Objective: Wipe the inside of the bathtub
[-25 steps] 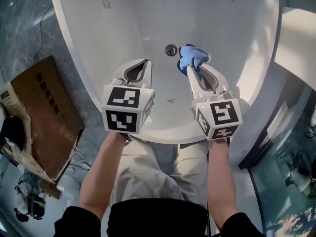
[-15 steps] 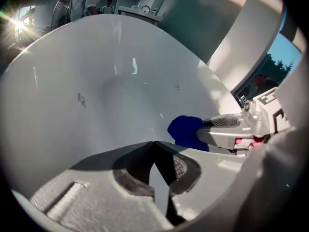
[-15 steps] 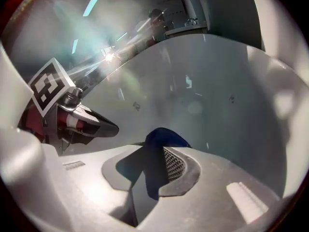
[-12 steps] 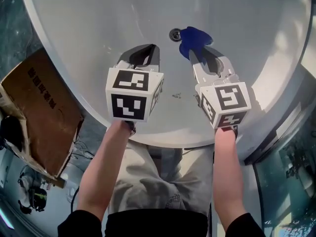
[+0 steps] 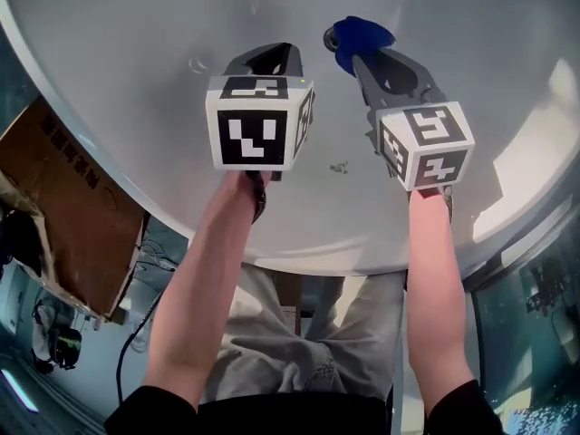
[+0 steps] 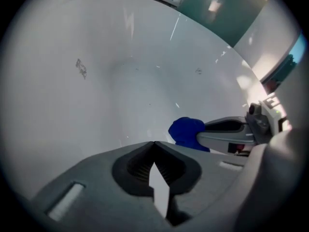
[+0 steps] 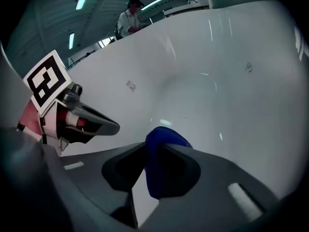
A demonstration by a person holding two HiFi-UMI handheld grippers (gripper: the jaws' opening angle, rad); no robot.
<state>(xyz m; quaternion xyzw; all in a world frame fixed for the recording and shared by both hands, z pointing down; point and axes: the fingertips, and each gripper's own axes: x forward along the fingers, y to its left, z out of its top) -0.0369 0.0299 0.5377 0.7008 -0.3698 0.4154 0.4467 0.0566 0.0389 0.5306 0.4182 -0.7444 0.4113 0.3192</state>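
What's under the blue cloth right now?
White bathtub floor; the drain peeks out beside the blue cloth. The patch directly beneath it is covered.

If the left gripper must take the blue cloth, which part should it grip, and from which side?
Probably the bunch of cloth that sticks out past the tips of the right gripper, coming from its left, where the left gripper is. Only that part is free; the rest is clamped. The left jaws are shut, so open them first.

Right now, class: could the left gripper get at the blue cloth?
Probably yes. The left gripper, jaws shut and empty, sits close beside the blue cloth, with only bare bathtub surface between them. The right gripper is clamped on the cloth, though.
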